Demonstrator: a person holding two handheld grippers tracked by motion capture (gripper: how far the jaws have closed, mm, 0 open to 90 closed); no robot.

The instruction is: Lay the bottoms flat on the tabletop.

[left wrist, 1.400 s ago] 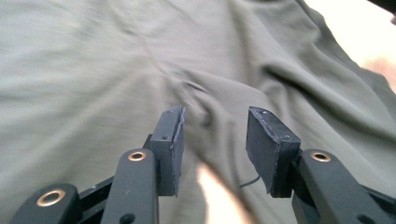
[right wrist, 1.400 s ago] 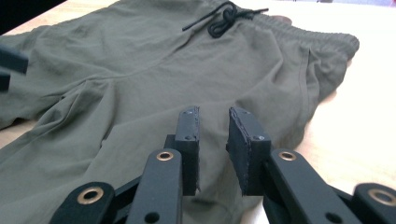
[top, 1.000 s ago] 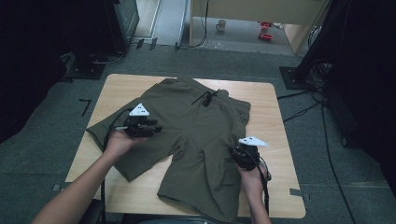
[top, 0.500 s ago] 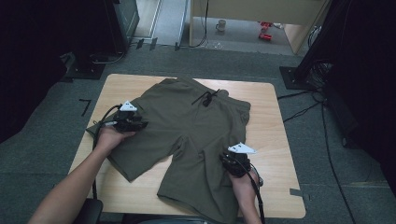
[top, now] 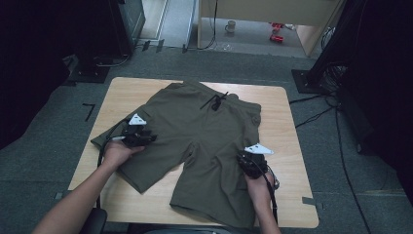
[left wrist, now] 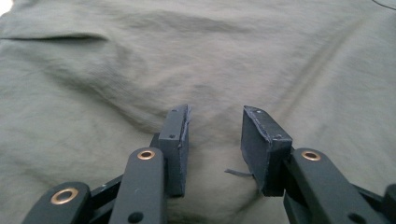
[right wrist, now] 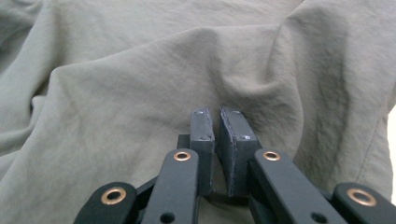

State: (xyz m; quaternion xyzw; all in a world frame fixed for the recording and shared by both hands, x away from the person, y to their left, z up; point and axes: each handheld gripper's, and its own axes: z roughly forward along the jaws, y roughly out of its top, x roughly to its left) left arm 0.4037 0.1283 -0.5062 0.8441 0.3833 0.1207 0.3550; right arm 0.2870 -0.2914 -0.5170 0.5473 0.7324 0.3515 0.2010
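We're over the olive-green shorts, spread flat on the pale wooden table. Their long axis runs from the waistband at the far edge down toward us, slanting a little: waist and dark drawstring point away, the two leg openings point back at us. The left leg splays out toward the table's left edge, where a corner of cloth hangs just over.

Our left gripper sits on that left leg. Its jaws stand apart over bare cloth and have just been closing a little, with nothing pinched between the pads; a loose thread lies below them.

Our right gripper is at the outer edge of the right leg, its pads nearly together, with a raised ridge of fabric bunching up at their tips; whether cloth sits between them we can't tell.

The fabric looks thin, matte and woven, softly creased, with a pocket slit showing in the left gripper view.
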